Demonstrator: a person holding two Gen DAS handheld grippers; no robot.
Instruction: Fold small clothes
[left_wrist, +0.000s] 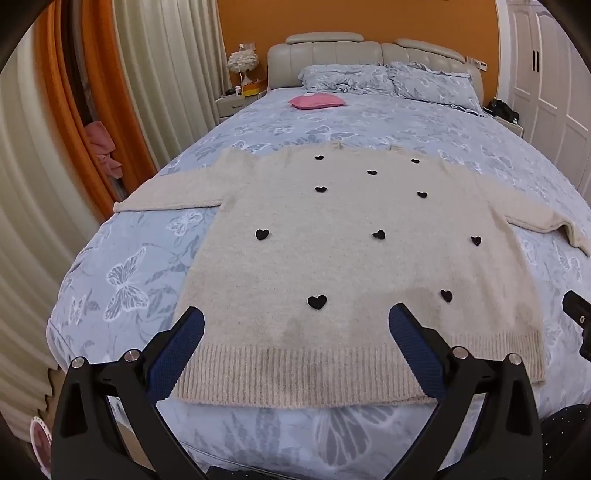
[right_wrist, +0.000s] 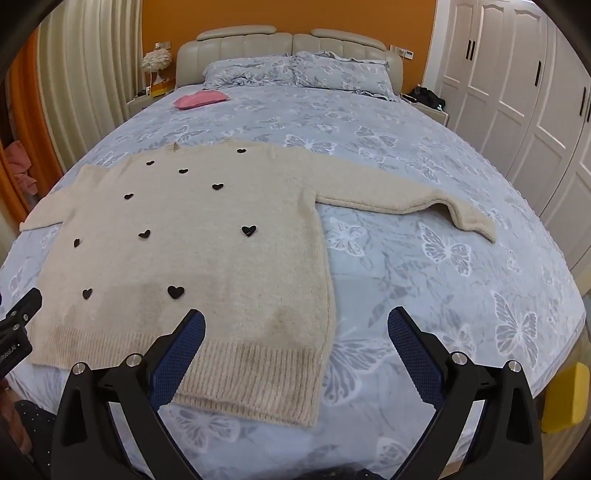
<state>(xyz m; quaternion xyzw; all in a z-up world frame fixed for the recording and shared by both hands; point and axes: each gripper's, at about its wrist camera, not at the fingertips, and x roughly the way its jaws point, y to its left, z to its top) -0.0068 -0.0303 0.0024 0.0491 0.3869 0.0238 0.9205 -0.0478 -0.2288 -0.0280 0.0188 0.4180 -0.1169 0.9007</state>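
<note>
A cream knit sweater (left_wrist: 351, 258) with several black hearts lies flat on the bed, both sleeves spread sideways and its ribbed hem toward me. My left gripper (left_wrist: 295, 325) hovers open above the hem's left half, nothing between its blue pads. In the right wrist view the same sweater (right_wrist: 207, 251) fills the left side, its right sleeve (right_wrist: 406, 203) stretched out over the bedspread. My right gripper (right_wrist: 295, 325) stands open above the sweater's lower right corner, holding nothing. Each gripper's black body shows at the edge of the other's view.
The bed has a blue butterfly bedspread (right_wrist: 461, 295), two pillows and a padded headboard (left_wrist: 369, 51) at the far end. A pink cushion (left_wrist: 317, 101) lies near the pillows. Curtains hang on the left, white wardrobe doors (right_wrist: 517, 92) on the right, a yellow object (right_wrist: 565, 398) at the bed's right corner.
</note>
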